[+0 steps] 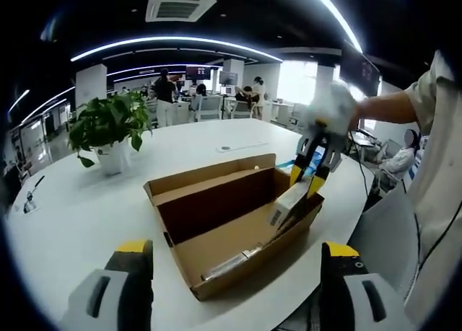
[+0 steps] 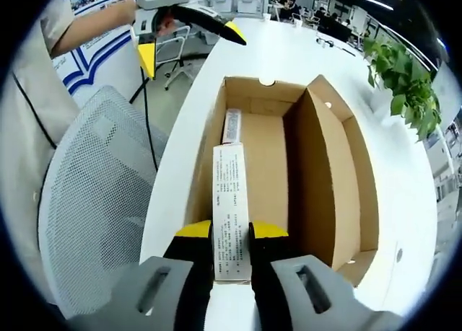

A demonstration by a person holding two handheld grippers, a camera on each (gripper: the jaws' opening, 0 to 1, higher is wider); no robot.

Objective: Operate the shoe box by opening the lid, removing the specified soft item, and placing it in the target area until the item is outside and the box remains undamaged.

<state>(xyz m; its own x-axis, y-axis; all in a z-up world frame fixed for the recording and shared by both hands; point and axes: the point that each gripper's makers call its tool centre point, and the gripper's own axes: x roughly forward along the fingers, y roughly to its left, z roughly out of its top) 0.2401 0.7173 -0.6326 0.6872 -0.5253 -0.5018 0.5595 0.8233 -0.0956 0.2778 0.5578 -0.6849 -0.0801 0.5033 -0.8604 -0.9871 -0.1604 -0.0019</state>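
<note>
Shoe box [image 2: 317, 172], brown cardboard, lid open, on white table [image 1: 86, 208].
White printed carton [image 2: 231, 215]: clamped between right gripper [image 2: 231, 239] jaws at 6 o'clock of right gripper view, partly over box rim.
Left gripper [image 1: 238, 255]: jaws apart, empty.
Potted plant [image 1: 112, 129] at 10 o'clock.

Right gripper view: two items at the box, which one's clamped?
The white printed carton, held between the right gripper's jaws at the near wall. The smaller item lies loose farther inside.

Bright, even office light comes from curved ceiling strips [image 1: 166, 42]; a window [image 1: 299, 82] blows out white. Fisheye bending warps the edges, and shadows stay soft.
</note>
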